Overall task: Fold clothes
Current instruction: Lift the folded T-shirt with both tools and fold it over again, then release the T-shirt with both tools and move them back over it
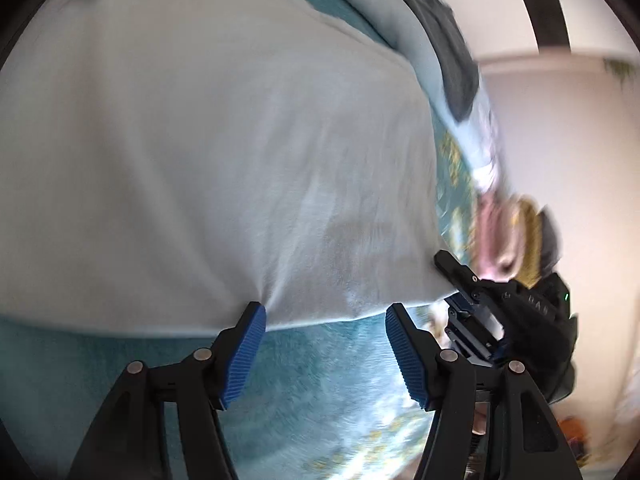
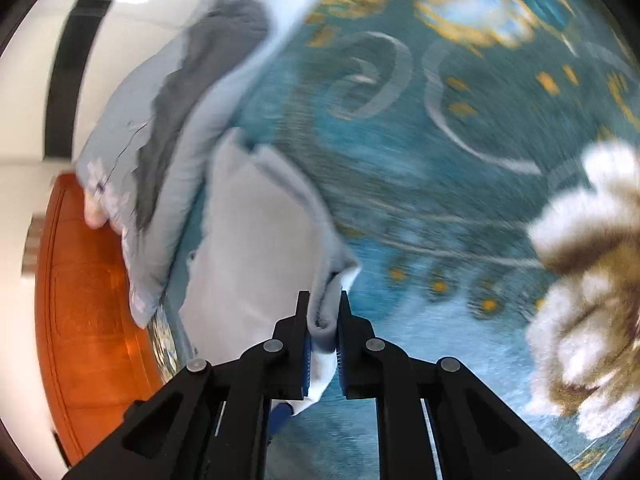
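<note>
surface: teal patterned rug (image 2: 460,184) | on it: white garment (image 1: 192,152), grey-blue clothes (image 2: 160,152), blurred

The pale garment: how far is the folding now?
Nothing looks folded yet: the pale garment lies spread on the teal patterned cloth. In hand: the right hand-held gripper pinches its bunched corner; the left hand-held gripper stands open at its hem. The folds remain.

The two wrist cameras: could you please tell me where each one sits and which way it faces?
Left wrist: on the left gripper, looking down past its open blue pads at the white garment on the teal cloth; the right gripper shows alongside.
Right wrist: on the right gripper, looking down at its jaws shut on the garment's edge.
Shared: garment, teal cloth, grey clothing.
</note>
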A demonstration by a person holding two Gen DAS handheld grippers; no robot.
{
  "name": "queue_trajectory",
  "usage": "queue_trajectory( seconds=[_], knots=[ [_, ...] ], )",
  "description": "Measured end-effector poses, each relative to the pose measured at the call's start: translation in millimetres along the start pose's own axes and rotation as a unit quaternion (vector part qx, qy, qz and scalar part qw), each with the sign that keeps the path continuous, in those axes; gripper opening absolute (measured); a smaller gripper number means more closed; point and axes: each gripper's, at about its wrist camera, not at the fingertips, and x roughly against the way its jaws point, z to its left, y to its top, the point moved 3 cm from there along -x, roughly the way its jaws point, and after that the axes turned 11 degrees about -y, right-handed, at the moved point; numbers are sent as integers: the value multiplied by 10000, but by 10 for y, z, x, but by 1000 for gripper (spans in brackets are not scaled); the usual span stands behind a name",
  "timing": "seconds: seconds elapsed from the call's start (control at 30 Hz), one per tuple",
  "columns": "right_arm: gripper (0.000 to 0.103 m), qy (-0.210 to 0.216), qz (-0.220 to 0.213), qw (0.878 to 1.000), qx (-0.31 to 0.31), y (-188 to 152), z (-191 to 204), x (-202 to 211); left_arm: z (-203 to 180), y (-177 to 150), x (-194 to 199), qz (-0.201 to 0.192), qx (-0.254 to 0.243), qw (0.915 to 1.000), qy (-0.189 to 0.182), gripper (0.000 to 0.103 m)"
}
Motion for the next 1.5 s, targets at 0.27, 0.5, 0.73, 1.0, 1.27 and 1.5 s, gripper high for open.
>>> queue_trajectory(
  seconds=[0.27, 0.5, 0.73, 1.0, 1.27, 1.5],
  knots=[
    [10, 34, -120, 9935, 1128, -76, 805, 83, -59, 156, 1214, -1647, 316, 9805, -1027, 67],
    [8, 316, -46, 9461, 3224, -729, 1928, 70, 293, 9, 2402, -2746, 345, 9563, -947, 67],
    [8, -283, 831, 8811, 4647, -1625, 2404, -712, 774, -124, 2637, -2940, 1024, 9438, -1111, 68],
    [8, -326, 831, 8456, 5263, -2014, 2373, -683, 902, -148, 2529, -2877, 1206, 9436, -1106, 68],
    [15, -637, 1432, 8470, 5080, -2073, 2207, -983, 825, -117, 2287, -2469, 1167, 9578, -898, 68],
    [49, -316, 1123, 8909, 4390, -1598, 1933, -585, 617, 174, 2072, -2106, 680, 9738, -521, 69]
  ],
)
